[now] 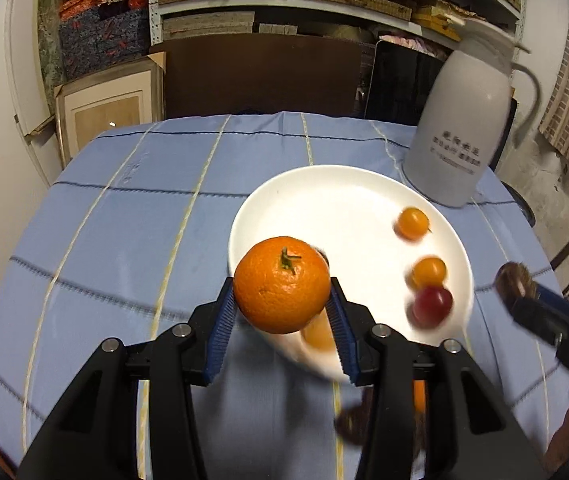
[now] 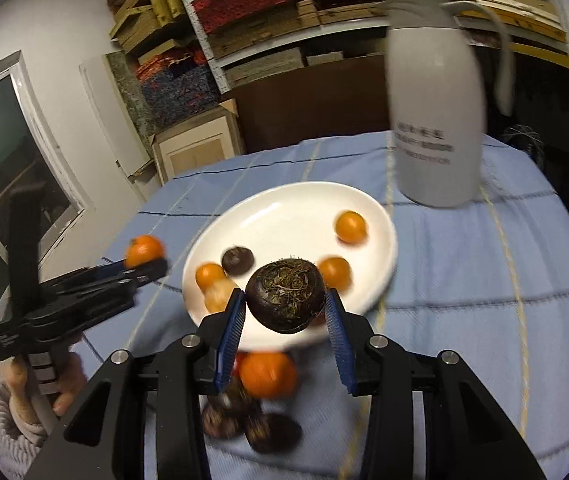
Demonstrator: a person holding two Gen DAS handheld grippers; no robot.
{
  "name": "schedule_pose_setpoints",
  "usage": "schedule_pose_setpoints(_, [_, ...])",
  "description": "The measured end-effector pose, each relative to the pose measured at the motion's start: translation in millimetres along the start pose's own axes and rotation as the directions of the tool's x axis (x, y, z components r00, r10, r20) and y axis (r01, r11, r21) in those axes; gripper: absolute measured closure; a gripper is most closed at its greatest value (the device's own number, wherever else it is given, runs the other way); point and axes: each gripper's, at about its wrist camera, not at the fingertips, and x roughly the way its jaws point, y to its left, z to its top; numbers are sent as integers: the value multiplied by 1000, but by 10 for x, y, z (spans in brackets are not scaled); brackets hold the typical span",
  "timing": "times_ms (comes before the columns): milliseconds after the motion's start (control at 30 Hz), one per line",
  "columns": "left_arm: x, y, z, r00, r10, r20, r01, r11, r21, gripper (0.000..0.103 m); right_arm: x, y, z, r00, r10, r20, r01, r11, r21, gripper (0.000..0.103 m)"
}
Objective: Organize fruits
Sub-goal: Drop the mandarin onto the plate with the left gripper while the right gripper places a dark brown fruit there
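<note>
Your left hand-held gripper [image 1: 282, 300] is clamped on a mandarin [image 1: 282, 285], held above the near rim of the white plate [image 1: 324, 192]. Your right hand-held gripper [image 2: 284, 304] grips a dark brown fruit [image 2: 285, 296] over the same plate. Small orange fruits [image 2: 350, 227] lie on it; a white jug [image 2: 434, 120] stands far right on the bench [image 1: 124, 240].

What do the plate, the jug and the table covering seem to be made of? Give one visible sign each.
Plate: probably glazed ceramic, smooth glossy white with soft reflections.
Jug: matte pale grey, plastic or coated metal; the look leaves it open.
Table covering: woven cloth, blue with stitched lines and slight wrinkles.
</note>
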Motion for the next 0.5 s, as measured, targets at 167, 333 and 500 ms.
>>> schedule_pose_setpoints(167, [498, 27, 244, 999, -9, -48, 9, 1000, -10, 59, 549, 83, 99, 998, -6, -64, 4, 999, -39, 61])
schedule_pose_setpoints(333, [808, 58, 343, 997, -36, -70, 36, 999, -11, 59, 856, 93, 140, 996, -25, -91, 20, 998, -61, 61])
schedule_pose_setpoints(500, [773, 90, 270, 996, -42, -83, 41, 999, -19, 58, 694, 36, 193, 998, -7, -56, 6, 999, -31, 59])
